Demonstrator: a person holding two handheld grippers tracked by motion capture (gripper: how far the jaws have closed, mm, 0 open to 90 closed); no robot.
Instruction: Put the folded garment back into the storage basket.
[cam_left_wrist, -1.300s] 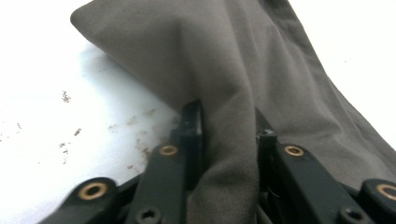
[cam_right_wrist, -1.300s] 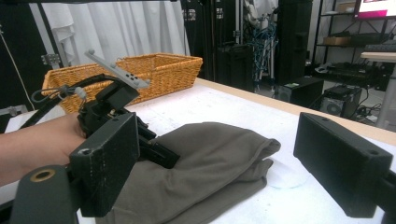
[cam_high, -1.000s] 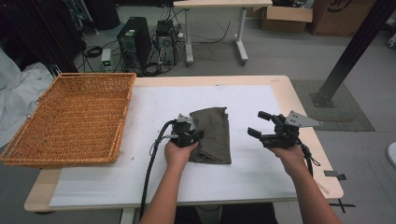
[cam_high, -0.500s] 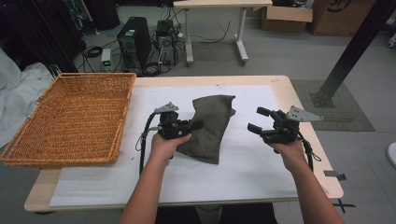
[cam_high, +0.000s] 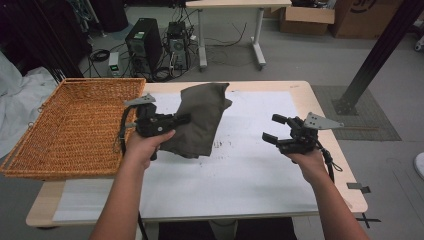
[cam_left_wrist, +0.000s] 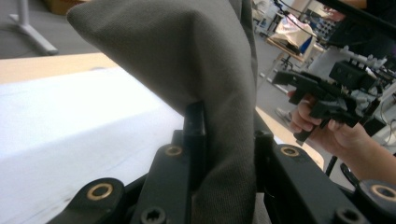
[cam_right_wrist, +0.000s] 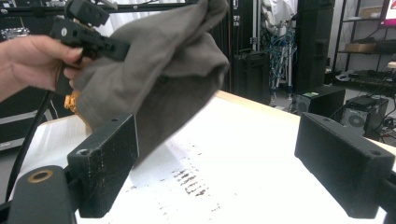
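cloth (cam_high: 200, 120): pinched by left gripper (cam_high: 186, 118), raised clear for carrying; basket (cam_high: 70, 127): waiting left; right gripper (cam_high: 272, 128): gaping, empty.

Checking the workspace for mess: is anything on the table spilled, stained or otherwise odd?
Yes: dark smudges mark the white table cover, just right of the grey-green cloth that the left gripper holds up. They look like dried stains, not a fresh spill.
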